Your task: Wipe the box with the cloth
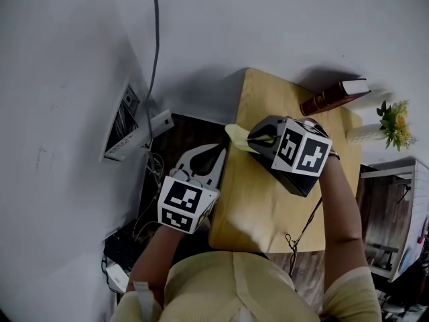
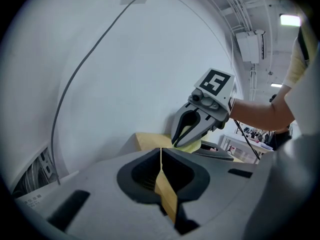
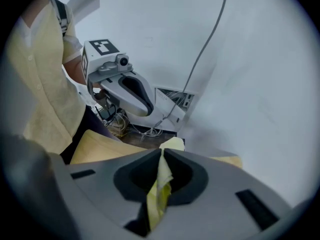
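Cloth (image 1: pixel 238 137) poised over box (image 1: pixel 268 206).
Right tool (image 1: pixel 255 139) clamped on cloth above box's far left corner; left tool (image 1: pixel 220 151) pinching box's left edge, possibly a flap.

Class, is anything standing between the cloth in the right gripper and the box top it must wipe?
Nothing visible does. The right gripper holds the cloth right at the box top, and the left gripper grips the box's edge alongside.

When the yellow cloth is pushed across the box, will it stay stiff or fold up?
Probably it folds: the cloth lies in soft creases between the right gripper's shut jaws. It looks thin, so likely light, and may bunch when pushed.
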`<action>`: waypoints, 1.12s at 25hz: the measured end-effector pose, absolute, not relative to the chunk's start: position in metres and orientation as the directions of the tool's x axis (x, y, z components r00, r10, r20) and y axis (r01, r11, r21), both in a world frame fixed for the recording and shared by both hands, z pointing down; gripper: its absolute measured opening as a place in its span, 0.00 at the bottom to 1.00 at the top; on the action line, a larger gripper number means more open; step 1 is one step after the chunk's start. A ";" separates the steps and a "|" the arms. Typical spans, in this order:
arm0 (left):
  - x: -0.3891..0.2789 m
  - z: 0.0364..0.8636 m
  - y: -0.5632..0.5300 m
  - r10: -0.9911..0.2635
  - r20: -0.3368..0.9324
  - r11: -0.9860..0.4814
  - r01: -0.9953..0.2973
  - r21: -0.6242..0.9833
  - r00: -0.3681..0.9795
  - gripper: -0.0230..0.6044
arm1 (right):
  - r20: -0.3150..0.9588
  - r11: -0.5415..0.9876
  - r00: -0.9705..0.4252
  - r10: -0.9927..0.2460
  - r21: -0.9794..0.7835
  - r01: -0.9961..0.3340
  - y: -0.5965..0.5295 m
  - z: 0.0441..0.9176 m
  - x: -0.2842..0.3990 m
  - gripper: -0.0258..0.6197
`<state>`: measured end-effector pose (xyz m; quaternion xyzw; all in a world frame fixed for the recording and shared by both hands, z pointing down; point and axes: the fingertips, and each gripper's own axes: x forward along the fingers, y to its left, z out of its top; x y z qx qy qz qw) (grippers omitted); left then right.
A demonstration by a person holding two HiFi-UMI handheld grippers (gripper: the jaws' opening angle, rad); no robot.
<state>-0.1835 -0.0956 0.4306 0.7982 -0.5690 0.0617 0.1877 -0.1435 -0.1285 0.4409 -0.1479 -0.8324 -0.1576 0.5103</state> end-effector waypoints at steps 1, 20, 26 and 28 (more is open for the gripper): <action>-0.181 0.428 -0.097 -0.884 0.312 -0.287 -0.932 0.223 0.347 0.08 | 0.887 0.915 -0.457 0.066 0.129 0.383 -0.131 0.437 -0.142 0.10; -0.104 0.375 -0.123 -0.838 0.265 -0.476 -0.876 0.072 0.477 0.08 | 0.481 0.940 -0.812 -0.332 0.239 -0.242 -0.152 0.342 -0.065 0.10; -0.078 0.379 -0.127 -0.812 0.285 -0.515 -0.855 0.059 0.509 0.08 | 0.317 0.870 -0.811 -0.492 0.193 -0.453 -0.160 0.311 -0.003 0.10; -0.072 0.379 -0.127 -0.807 0.284 -0.526 -0.849 0.051 0.518 0.08 | 0.280 0.840 -0.792 -0.543 0.186 -0.510 -0.157 0.303 0.017 0.10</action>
